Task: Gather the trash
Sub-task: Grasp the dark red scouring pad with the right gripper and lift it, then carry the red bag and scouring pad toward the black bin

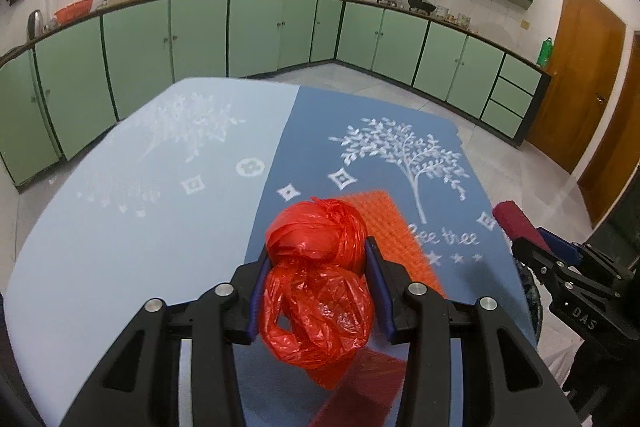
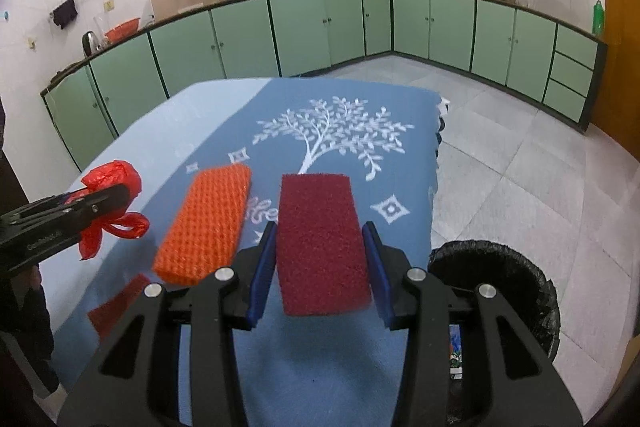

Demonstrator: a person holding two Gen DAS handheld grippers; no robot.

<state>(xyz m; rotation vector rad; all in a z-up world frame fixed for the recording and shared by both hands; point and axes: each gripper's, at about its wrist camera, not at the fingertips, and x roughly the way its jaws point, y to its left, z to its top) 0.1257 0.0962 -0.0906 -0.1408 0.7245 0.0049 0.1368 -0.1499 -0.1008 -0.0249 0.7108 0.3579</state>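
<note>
Left gripper (image 1: pixel 316 291) was clamped on a crumpled red bag (image 1: pixel 318 287), both blue pads pressing its sides, bag lifted off the table (image 1: pixel 120 227). Bag's loose end hung below the jaws.

Right gripper (image 2: pixel 322 263) was clamped on a dark red sponge (image 2: pixel 322 247), pads against its long edges, sponge raised above the cloth and sticking out ahead of the fingers. Same sponge's tip showed at the right edge of the left view, in the right gripper there.

Orange sponge (image 2: pixel 206 223) lay flat on the table, just left of the dark red one, between the two grippers, not touched.

Table had a two-tone blue cloth with a white tree print. Bin (image 2: pixel 504 283) with a black liner stood on the floor off the table's right edge, near the right gripper. Green cabinets (image 2: pixel 304 31) ran along the back wall.
</note>
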